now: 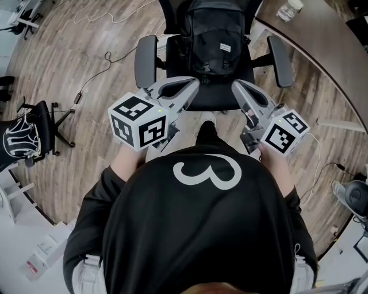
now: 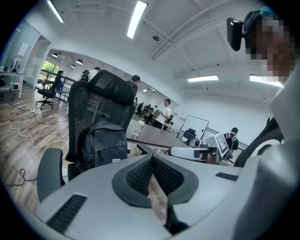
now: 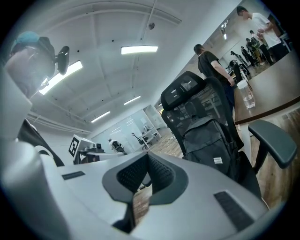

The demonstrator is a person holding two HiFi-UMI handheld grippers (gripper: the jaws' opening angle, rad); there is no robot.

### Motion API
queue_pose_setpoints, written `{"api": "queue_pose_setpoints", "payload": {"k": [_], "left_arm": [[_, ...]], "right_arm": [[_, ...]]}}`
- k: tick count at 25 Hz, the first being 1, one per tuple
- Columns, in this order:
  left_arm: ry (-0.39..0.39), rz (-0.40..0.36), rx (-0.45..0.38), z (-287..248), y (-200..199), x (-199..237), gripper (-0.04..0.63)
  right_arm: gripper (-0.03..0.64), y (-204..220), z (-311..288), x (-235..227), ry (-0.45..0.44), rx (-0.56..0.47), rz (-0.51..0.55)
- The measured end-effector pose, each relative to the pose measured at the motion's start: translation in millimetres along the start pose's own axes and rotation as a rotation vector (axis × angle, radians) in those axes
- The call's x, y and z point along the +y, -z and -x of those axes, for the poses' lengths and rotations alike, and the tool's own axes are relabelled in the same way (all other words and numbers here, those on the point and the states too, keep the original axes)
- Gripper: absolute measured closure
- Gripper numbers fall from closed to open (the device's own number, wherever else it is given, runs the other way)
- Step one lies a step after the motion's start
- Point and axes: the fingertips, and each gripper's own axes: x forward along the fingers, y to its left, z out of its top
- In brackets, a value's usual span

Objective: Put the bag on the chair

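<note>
A black backpack [image 1: 214,34] stands upright on the seat of a black office chair [image 1: 146,60], leaning against its backrest. Both grippers hover just in front of the seat edge, apart from the bag. My left gripper [image 1: 194,82] is shut with nothing in it, and my right gripper [image 1: 236,85] is shut and empty too. In the left gripper view the closed jaws [image 2: 152,157] point past the backpack [image 2: 104,145] and the chair [image 2: 110,89]. In the right gripper view the closed jaws [image 3: 147,157] sit left of the backpack [image 3: 206,140] on the chair [image 3: 185,91].
A curved wooden table [image 1: 322,63] runs behind the chair on the right, with a bottle [image 1: 289,8] on it. A second black chair [image 1: 34,129] stands at the left. Cables [image 1: 92,80] trail over the wood floor. People stand far off by the table.
</note>
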Motion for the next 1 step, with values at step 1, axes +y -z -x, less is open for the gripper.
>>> {"api": "queue_pose_setpoints", "payload": {"k": [1], "left_arm": [[-0.004,0.003,-0.002,-0.8,-0.6,2.1,0.578]], "right_arm": [[0.592,0.1,-1.8,-1.8,-0.001,0.003,0.000]]}}
